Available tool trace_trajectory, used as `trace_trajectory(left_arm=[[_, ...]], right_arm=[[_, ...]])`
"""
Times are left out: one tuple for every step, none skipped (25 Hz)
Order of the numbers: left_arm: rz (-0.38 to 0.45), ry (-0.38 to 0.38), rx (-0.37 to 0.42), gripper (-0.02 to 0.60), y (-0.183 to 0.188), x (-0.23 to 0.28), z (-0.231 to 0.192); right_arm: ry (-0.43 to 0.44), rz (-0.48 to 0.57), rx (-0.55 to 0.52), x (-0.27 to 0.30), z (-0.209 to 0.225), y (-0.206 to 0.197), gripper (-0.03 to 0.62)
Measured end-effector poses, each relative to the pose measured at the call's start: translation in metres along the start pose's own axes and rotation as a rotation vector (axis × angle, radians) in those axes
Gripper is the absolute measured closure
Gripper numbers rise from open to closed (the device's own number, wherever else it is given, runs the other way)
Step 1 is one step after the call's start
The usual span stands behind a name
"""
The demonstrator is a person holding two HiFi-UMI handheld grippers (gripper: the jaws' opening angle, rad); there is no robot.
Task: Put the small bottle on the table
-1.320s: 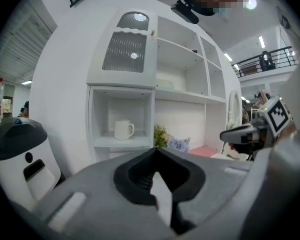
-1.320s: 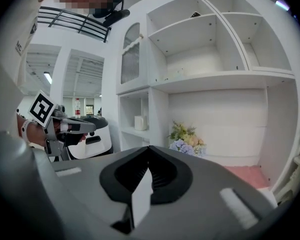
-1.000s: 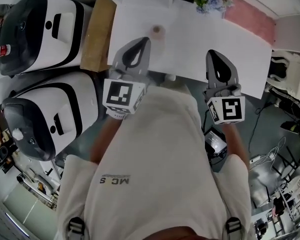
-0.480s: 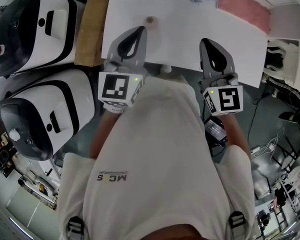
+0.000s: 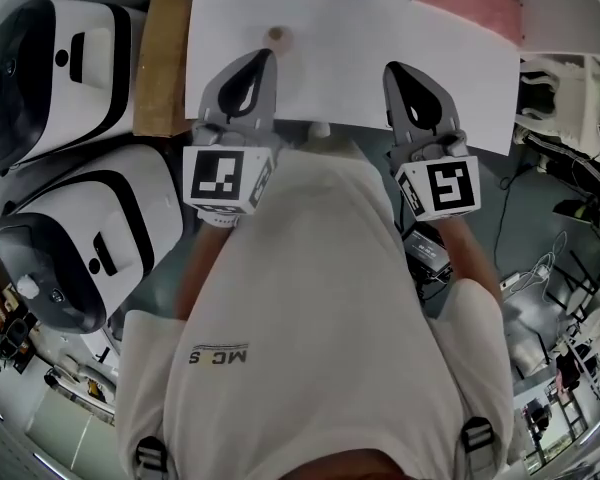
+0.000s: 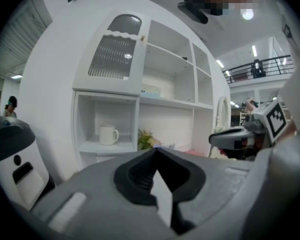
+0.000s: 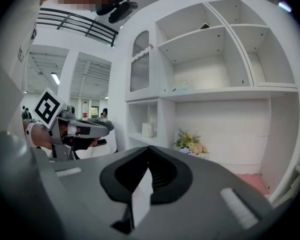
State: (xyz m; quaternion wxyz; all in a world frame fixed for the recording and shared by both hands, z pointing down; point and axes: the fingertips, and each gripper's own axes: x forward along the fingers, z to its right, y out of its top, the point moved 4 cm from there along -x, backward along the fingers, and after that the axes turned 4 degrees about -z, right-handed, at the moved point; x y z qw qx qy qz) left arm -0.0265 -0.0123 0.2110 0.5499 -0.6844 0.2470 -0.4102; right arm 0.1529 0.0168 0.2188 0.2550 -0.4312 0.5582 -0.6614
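Note:
The small bottle (image 5: 275, 36), seen from above as a small round brownish top, stands on the white table (image 5: 360, 38) near its far left part. My left gripper (image 5: 264, 55) hovers over the table's near edge, its tip just short of the bottle and a little to its left. Its jaws meet at the tip with nothing between them (image 6: 155, 149). My right gripper (image 5: 393, 68) is level with it further right, also shut and empty (image 7: 149, 148). Each gripper shows in the other's view: the right gripper (image 6: 240, 136), the left gripper (image 7: 85, 129).
Two large white-and-black machines (image 5: 70, 68) (image 5: 90, 248) stand left of the table, with a brown board (image 5: 162, 58) between them and it. A white shelf cabinet behind the table holds a mug (image 6: 108, 134) and flowers (image 7: 192, 143). A pink mat (image 5: 467, 3) lies far right.
The whole head view has slid up and left, so table, bottle and grippers sit higher in the picture. The grippers keep their places relative to the bottle and stay shut.

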Motion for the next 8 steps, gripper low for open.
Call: trace_trajectory(left_arm=[[0.002,-0.001,0.000,0.580,0.0001,0.0003,0.0005],[0.002,-0.002,0.000,0.580,-0.0002,0.0005,0.0011],[0.001,-0.004,0.000,0.580,-0.0010,0.0001,0.0019],[-0.001,-0.007,0.000,0.580,-0.0019,-0.0009,0.0027],[-0.003,-0.009,0.000,0.580,-0.0026,-0.0023,0.0031],[-0.004,-0.010,0.000,0.580,-0.0031,-0.0039,0.0032],[-0.005,-0.010,0.000,0.580,-0.0034,-0.0055,0.0031],[-0.006,-0.010,0.000,0.580,-0.0037,-0.0071,0.0029]], right_arm=[[0.000,-0.001,-0.002,-0.0003,0.0001,-0.0001,0.608],[-0.002,-0.002,-0.002,-0.0011,0.0002,-0.0006,0.608],[-0.005,-0.003,-0.001,-0.0026,0.0000,-0.0016,0.608],[-0.008,-0.005,0.002,-0.0044,-0.0008,-0.0029,0.608],[-0.012,-0.006,0.005,-0.0061,-0.0018,-0.0041,0.608],[-0.015,-0.007,0.008,-0.0077,-0.0029,-0.0052,0.606],[-0.018,-0.008,0.011,-0.0090,-0.0040,-0.0060,0.608],[-0.020,-0.009,0.013,-0.0103,-0.0050,-0.0068,0.607]])
